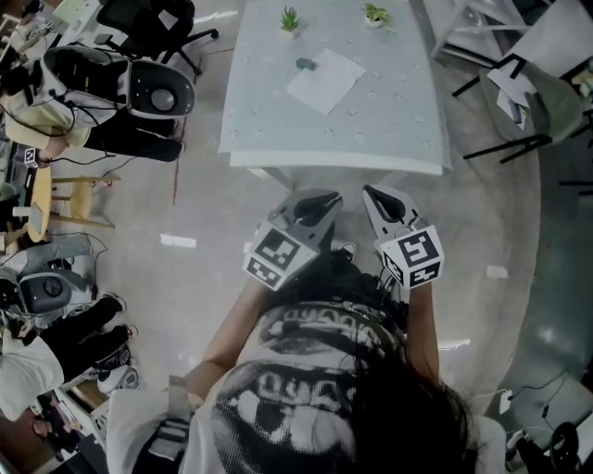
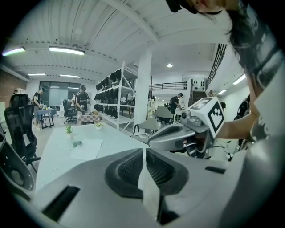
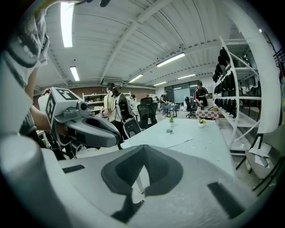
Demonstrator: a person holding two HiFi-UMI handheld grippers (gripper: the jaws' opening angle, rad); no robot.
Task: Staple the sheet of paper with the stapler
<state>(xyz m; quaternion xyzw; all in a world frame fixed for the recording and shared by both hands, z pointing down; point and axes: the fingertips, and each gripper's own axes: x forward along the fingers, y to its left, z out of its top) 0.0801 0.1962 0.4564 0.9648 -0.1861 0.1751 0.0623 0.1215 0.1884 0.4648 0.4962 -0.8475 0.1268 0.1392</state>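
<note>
A white sheet of paper (image 1: 322, 81) lies on the pale table (image 1: 269, 139), far from me. A small dark stapler (image 1: 306, 64) sits at the sheet's far left corner. Both grippers hang side by side in front of the table's near edge, over the floor. My left gripper (image 1: 320, 198) is shut with nothing in it, and so is my right gripper (image 1: 378, 193). In the left gripper view the jaws (image 2: 144, 153) meet, with the paper (image 2: 87, 148) and stapler (image 2: 77, 143) far ahead. The right gripper view shows its shut gripper (image 3: 143, 153), the paper (image 3: 177, 139) and the stapler (image 3: 169, 131).
Two small potted plants (image 1: 290, 18) (image 1: 375, 14) stand at the table's far edge. Office chairs (image 1: 139, 88) and seated people crowd the left side. A folding chair (image 1: 533, 102) stands right of the table. Tall white shelving (image 2: 120, 95) and several people fill the room beyond.
</note>
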